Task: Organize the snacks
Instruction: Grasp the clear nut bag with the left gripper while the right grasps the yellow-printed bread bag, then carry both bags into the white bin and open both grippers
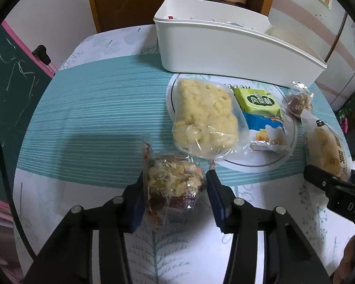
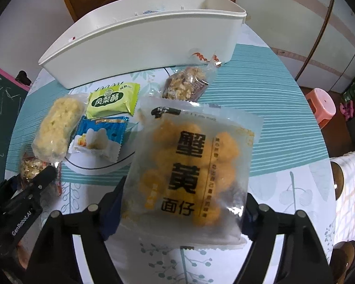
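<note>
Two grippers, one load each: both carry a wrapped snack in front of the long white plastic storage bin
Left gripper: blue-padded fingers pressed in on a small clear-wrapped nut-and-seed cake, pinching it from both sides
Right gripper: closed on a large frosted packet of orange puffs with black characters; grip is at the packet's lower edges, right pad hidden behind the film
Key relation: the bin lies ahead of both tools, across the round table with teal-striped cloth, its long axis running crosswise to the approach; from the right wrist view the bin's front wall is closer and more central, so the right gripper appears nearer
Packet attitude: long axis points roughly toward the bin, tilted slightly left
Hand pose: both tools are level to slightly nose-down, low over the near table edge, well apart from each other
Unsorted stock: pale clear-bagged puffed rice bar, green pineapple-cake sachet, blue-and-white sachet, second nut cake, all lying between tools and bin
Judgement: the coming move likely calls for a lift over the bin's front rim before release
</note>
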Action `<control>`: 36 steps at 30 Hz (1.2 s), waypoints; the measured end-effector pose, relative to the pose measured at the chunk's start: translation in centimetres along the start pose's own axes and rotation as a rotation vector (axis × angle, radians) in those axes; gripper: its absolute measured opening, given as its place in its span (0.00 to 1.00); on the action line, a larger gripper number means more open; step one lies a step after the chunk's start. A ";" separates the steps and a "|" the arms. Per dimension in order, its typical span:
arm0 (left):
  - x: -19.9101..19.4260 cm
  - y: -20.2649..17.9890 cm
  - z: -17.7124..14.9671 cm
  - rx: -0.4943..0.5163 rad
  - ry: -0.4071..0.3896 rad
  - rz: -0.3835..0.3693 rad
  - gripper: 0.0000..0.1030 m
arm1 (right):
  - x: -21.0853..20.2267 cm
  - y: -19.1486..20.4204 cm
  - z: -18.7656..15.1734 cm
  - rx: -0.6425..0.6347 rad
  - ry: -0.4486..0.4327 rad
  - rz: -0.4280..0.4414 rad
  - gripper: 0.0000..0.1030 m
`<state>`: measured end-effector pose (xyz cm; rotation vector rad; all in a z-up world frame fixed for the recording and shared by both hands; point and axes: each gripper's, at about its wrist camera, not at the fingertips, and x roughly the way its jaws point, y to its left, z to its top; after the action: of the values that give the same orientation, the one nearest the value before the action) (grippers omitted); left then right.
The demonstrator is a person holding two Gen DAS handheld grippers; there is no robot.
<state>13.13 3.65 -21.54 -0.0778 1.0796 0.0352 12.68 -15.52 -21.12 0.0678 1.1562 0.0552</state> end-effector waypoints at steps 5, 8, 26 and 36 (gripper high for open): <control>-1.0 0.4 -0.7 -0.024 0.006 -0.037 0.44 | -1.2 -0.9 -1.0 0.022 -0.010 0.057 0.75; -2.2 0.5 -1.2 -0.021 -0.010 -0.062 0.44 | -1.5 -1.1 -1.4 0.019 -0.017 0.082 0.75; -13.8 -1.8 1.1 0.065 -0.238 -0.176 0.44 | -8.6 1.5 -1.0 -0.094 -0.179 0.210 0.75; -18.3 -2.0 8.5 0.082 -0.325 -0.166 0.44 | -14.1 2.3 3.8 -0.165 -0.322 0.180 0.75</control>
<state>12.11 2.51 -1.34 -0.0843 0.7458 -0.1413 10.53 -14.45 -6.57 0.0330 0.8178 0.2893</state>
